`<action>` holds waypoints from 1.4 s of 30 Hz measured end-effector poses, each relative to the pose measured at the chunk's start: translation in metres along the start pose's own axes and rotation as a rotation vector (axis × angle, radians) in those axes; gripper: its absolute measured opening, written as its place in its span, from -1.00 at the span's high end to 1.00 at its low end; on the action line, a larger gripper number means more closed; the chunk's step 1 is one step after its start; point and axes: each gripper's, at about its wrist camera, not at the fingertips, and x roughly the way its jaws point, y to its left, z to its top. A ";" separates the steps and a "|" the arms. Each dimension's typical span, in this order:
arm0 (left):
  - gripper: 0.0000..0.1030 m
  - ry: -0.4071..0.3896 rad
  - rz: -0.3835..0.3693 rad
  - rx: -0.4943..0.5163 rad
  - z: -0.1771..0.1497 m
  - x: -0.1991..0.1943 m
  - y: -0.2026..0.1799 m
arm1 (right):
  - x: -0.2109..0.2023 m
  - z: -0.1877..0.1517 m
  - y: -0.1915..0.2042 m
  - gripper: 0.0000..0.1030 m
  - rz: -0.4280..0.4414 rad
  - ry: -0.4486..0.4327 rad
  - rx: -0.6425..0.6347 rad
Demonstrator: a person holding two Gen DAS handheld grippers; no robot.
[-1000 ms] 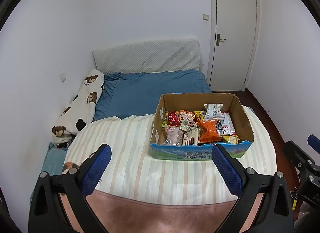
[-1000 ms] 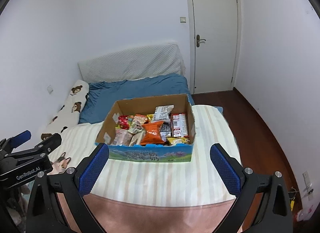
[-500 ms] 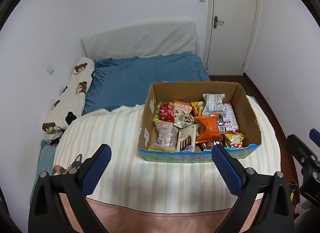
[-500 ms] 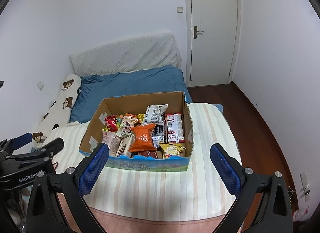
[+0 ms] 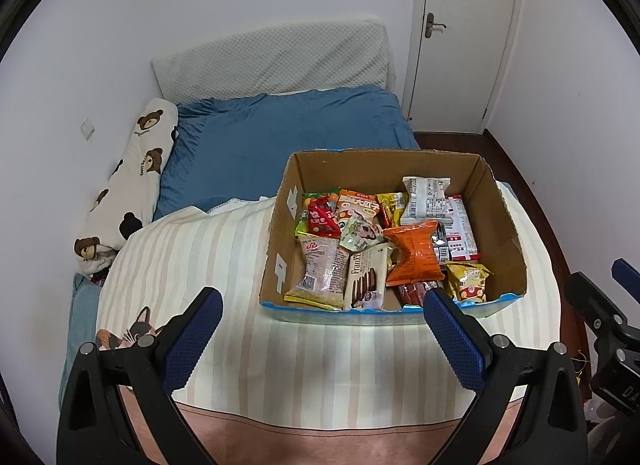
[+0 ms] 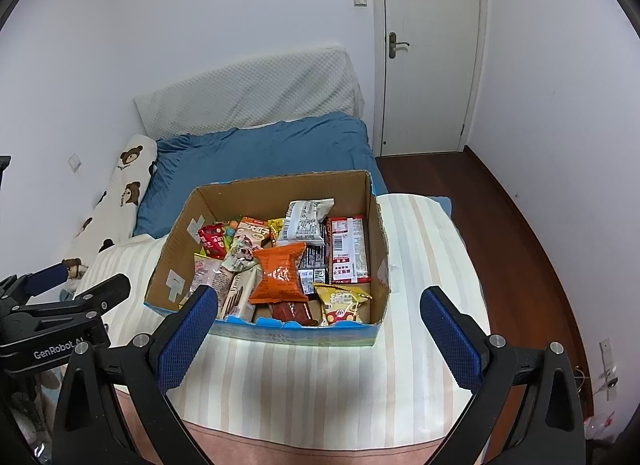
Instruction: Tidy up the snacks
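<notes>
Cardboard box (image 5: 500, 221) heaped with snack packets (image 5: 414, 253)

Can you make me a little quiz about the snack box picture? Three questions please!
1. True or false: the orange snack bag lies inside the cardboard box.
2. Which is it: the left gripper is (A) wide open and holding nothing, (B) shut on a snack, or (C) inside the box?
3. Fill in the word: the box sits on a ______ blanket with pale lines.

Key:
1. True. It rests on top of other packets near the middle.
2. A. Its blue fingers are spread apart in front of the box; the right gripper is the same.
3. Striped.
</notes>
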 end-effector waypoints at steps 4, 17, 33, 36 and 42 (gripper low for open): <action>-1.00 0.000 -0.004 0.003 0.000 -0.001 0.000 | 0.000 -0.001 -0.001 -1.00 -0.009 0.006 0.000; -1.00 -0.006 -0.016 0.000 0.000 -0.006 0.001 | -0.003 -0.003 -0.002 -1.00 -0.012 0.019 0.006; -1.00 -0.015 -0.021 0.000 -0.001 -0.011 0.001 | -0.014 -0.002 -0.007 -1.00 -0.022 0.014 0.002; -1.00 -0.015 -0.022 0.001 -0.001 -0.011 0.001 | -0.013 -0.002 -0.006 -1.00 -0.023 0.013 0.000; -1.00 -0.018 -0.026 0.003 0.001 -0.013 0.000 | -0.017 -0.001 -0.008 -1.00 -0.024 0.007 0.001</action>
